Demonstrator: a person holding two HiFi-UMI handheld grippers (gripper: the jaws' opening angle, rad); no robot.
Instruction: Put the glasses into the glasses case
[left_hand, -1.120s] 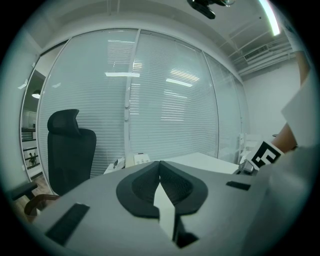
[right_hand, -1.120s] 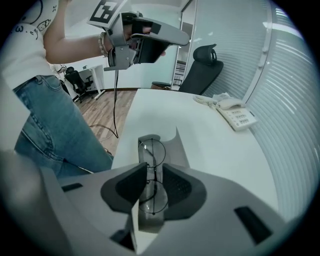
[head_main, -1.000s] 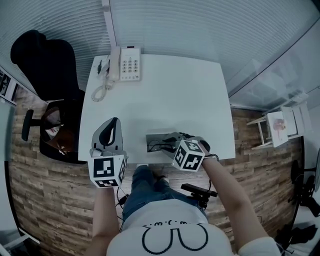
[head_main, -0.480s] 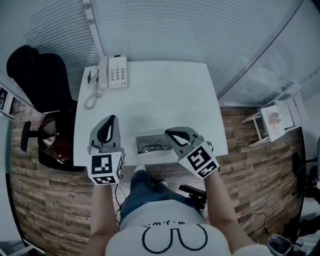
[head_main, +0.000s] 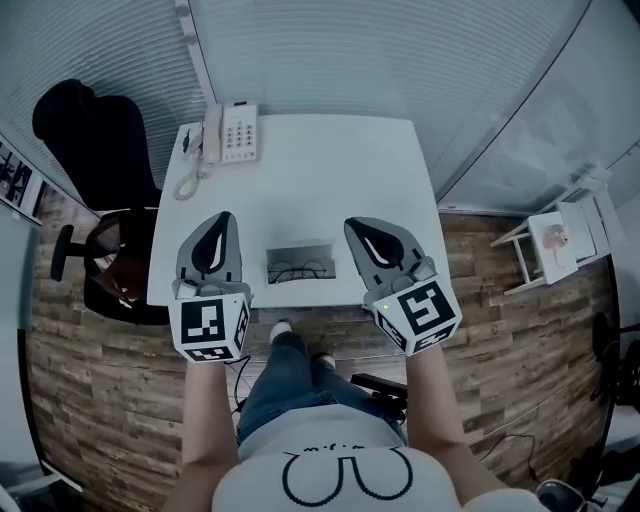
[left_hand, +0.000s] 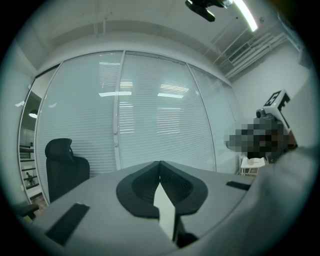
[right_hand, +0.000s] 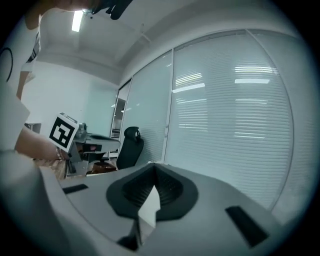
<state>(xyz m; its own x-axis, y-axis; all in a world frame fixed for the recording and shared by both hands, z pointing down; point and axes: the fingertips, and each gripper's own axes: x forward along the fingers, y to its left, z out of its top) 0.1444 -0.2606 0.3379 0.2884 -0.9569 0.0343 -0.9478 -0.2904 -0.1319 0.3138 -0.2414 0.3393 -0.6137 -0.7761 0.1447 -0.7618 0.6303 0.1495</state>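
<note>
Both grippers had lifted clear of the white table (head_main: 320, 170) since a second before, apparently because the placing was finished. The left gripper (head_main: 221, 222) hovered with jaws together and empty, left of the open grey rectangular case (head_main: 300, 248). The dark-framed glasses (head_main: 298, 270) lay inside it. The right gripper (head_main: 356, 226), its jaws just closed on nothing, hung just to its right.

An office: a phone (head_main: 230, 132) on a white surface (head_main: 320, 190), a black swivel chair (head_main: 85, 130) beside it, glass walls (head_main: 520, 110) with blinds (head_main: 330, 50).
</note>
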